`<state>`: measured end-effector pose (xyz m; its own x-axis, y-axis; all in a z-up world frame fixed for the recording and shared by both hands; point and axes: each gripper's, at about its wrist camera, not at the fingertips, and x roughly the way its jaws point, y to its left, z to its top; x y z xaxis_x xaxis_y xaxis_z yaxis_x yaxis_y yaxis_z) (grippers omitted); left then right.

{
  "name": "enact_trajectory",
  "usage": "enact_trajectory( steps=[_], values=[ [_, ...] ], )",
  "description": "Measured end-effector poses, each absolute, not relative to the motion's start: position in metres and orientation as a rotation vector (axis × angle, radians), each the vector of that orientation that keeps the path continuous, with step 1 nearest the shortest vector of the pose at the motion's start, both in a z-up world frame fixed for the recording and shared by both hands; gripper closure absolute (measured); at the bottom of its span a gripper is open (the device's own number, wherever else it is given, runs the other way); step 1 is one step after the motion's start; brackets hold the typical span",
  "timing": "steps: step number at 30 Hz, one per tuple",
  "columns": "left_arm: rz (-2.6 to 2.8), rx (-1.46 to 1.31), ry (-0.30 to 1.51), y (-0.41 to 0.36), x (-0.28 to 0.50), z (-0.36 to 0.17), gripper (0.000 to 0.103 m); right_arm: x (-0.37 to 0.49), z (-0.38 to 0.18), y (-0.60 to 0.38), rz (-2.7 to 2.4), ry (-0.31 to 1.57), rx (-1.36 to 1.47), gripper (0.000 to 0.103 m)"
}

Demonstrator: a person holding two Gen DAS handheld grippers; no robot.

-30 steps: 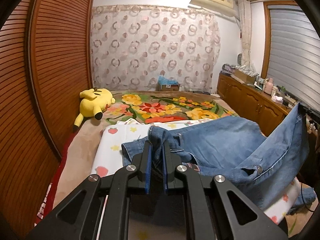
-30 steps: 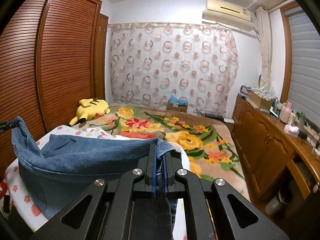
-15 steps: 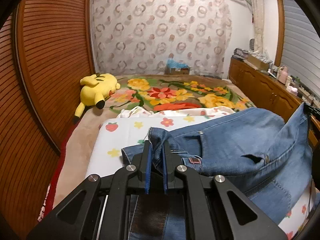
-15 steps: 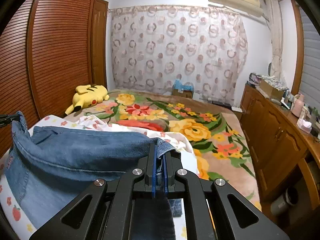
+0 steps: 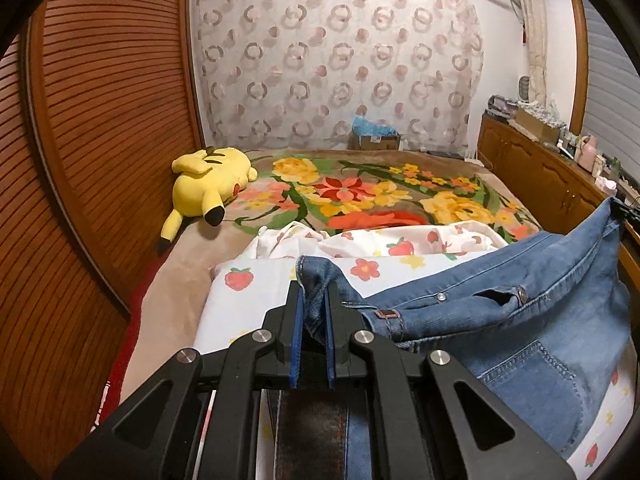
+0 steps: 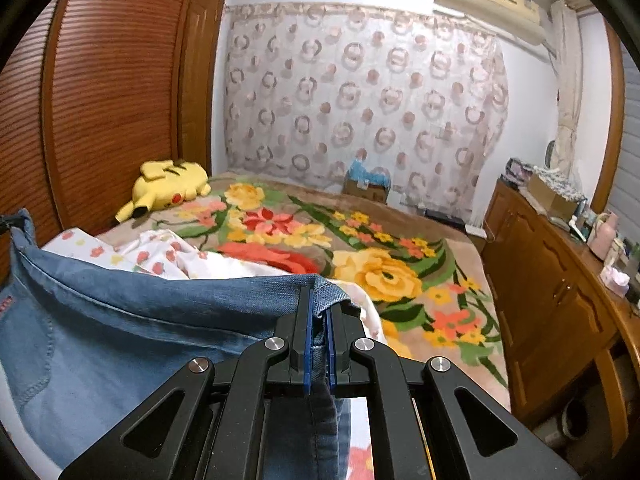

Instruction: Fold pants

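Barely begun: left gripper (image 5: 311, 310) and right gripper (image 6: 319, 312) each clamp a waistband corner of the jeans (image 5: 520, 304), stretched between them over the near strawberry sheet (image 5: 248, 292). No fold visible yet; laying flat and folding remain.

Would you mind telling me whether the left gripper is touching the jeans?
Touching. The left wrist view shows the left gripper with its jaws pinching a bunched edge of the jeans.

Pants (image 5: 500, 304) lie on a sheet (image 5: 248, 300) on the bed (image 5: 188, 280); plush toy (image 5: 208, 184) at ten o'clock, cabinets (image 5: 536, 184) at two.
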<state>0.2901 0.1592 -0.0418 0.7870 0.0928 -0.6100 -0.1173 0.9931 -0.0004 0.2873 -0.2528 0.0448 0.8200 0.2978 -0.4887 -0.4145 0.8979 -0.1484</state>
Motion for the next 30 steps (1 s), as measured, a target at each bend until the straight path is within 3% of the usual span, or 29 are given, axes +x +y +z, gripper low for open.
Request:
enact_trajectory(
  steps=[5,8,12,16,19,30],
  values=[
    [0.109,-0.045,0.692,0.159,0.295,-0.054,0.091,0.311,0.029,-0.242,0.374,0.565,-0.260,0.098],
    [0.114,-0.046,0.709,0.159,0.290,-0.056,0.084,0.318,0.034,-0.238,0.380,0.592,-0.250,0.098],
    [0.113,-0.043,0.697,0.160,0.280,-0.051,0.061,0.311,0.052,-0.237,0.370,0.580,-0.242,0.090],
    [0.091,-0.049,0.674,0.158,0.269,-0.041,0.044,0.300,0.058,-0.234,0.379,0.558,-0.238,0.067],
    [0.062,-0.033,0.661,0.151,0.266,-0.038,0.027,0.293,0.053,-0.231,0.417,0.561,-0.234,0.060],
    [-0.091,0.011,0.677,0.099,0.294,-0.048,0.027,0.318,0.033,-0.221,0.497,0.651,-0.291,0.044]
  ],
)
